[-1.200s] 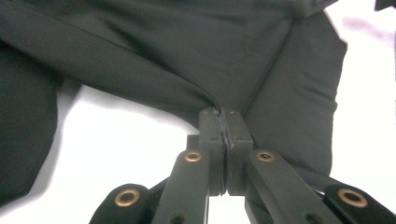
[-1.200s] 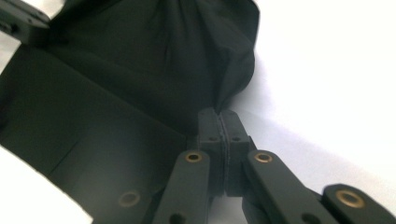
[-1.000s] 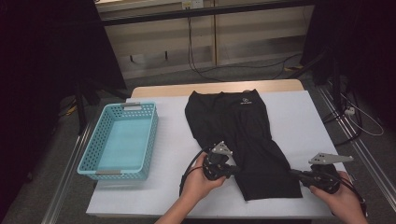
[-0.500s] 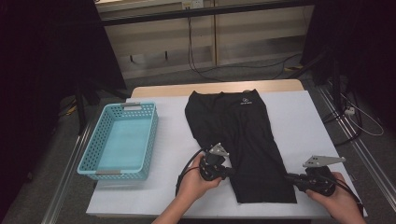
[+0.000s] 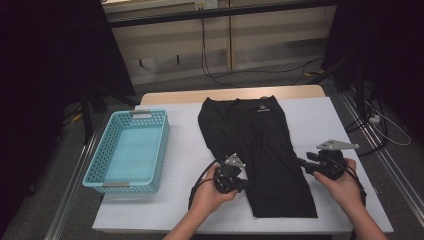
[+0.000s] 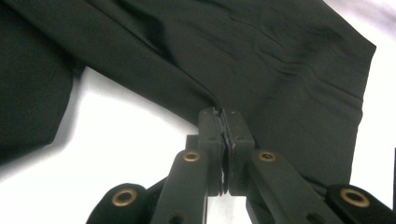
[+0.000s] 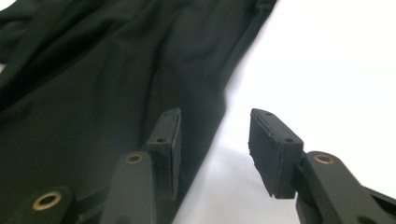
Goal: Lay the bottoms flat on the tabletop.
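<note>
A white table (image 5: 320,120) takes up the middle of the high view, with a strip of bare wood along its far edge. A pair of black shorts (image 5: 260,145) lies flat down the centre of it, waistband toward the top of the frame, leg hems toward the bottom. A light blue plastic basket (image 5: 131,150) stands at the left of the table, well apart from the shorts.

The left gripper (image 5: 245,185) sits at the lower centre of the frame on the left edge of the shorts. In the left gripper view the gripper (image 6: 225,122) has its jaws clenched on a fold of the black cloth, which spreads across the upper part of that frame.

The right gripper (image 5: 301,162) is at the lower right, just beside the right edge of the shorts. In the right gripper view the gripper (image 7: 215,140) is released: one pad lies over the cloth, the other over bare table, and nothing is pinched between them.

A small white logo (image 5: 264,109) sits near the waistband; it is too small to read.

Against the frame one second back, the right gripper's jaws have just been opening and the hand has shifted up the frame along the cloth edge.
</note>
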